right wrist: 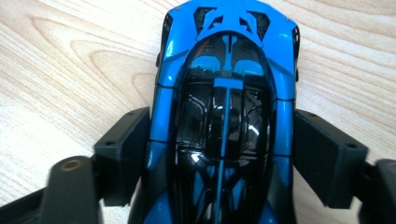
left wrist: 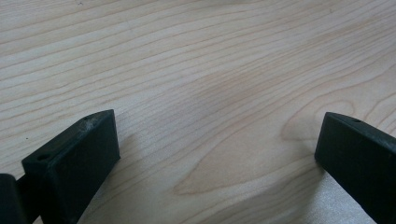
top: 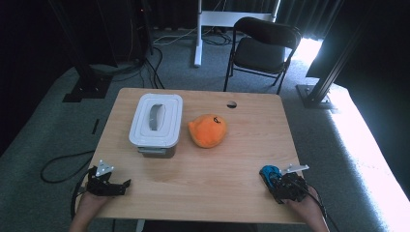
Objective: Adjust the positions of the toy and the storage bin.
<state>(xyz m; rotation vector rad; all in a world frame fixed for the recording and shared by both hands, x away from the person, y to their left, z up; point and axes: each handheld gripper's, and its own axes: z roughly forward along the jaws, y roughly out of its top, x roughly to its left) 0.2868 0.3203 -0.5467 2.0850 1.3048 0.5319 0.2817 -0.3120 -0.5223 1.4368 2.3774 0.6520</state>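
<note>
A blue toy car [right wrist: 224,70] with a black glossy canopy lies lengthwise between my right gripper's [right wrist: 224,154] two black jaws, whose pads [right wrist: 126,154] sit against both of its sides. In the high view the car [top: 269,172] is at the table's near right corner, low over or on the wood, with the right gripper [top: 274,181] shut on it from behind. My left gripper [top: 124,186] rests at the near left edge. Its jaws stand wide open over bare wood [left wrist: 215,154], with nothing between them.
A white lidded box [top: 156,123] with a grey handle stands left of the table's middle. An orange plush toy [top: 209,129] lies just to its right. The wooden table [top: 203,169] has a cable hole [top: 231,104] near its far edge. A black chair [top: 263,48] stands beyond it.
</note>
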